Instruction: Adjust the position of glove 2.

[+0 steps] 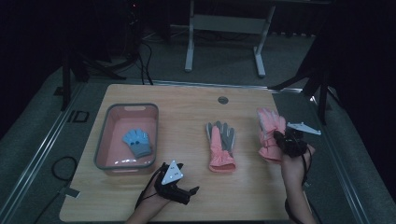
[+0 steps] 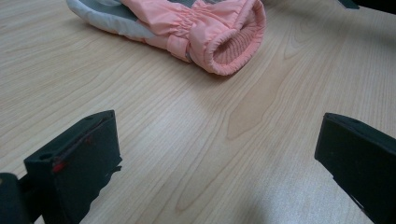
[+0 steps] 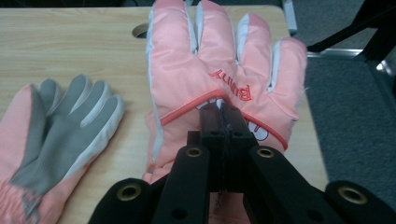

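Flanking held pink glove (image 3: 219, 60): grey-palmed glove (image 1: 221, 144), basin (image 1: 103, 140) beyond.

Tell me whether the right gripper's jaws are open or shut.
Shut. In the right gripper view the right gripper has its two black jaws pressed together, pinching the fabric of the pink glove on its back.

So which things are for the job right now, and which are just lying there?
In the job:
- pink glove, pinched by the right gripper
- its partner, the grey-palmed pink glove
- pink bin

Just lying about:
- blue glove in the bin
- left gripper, open over bare table
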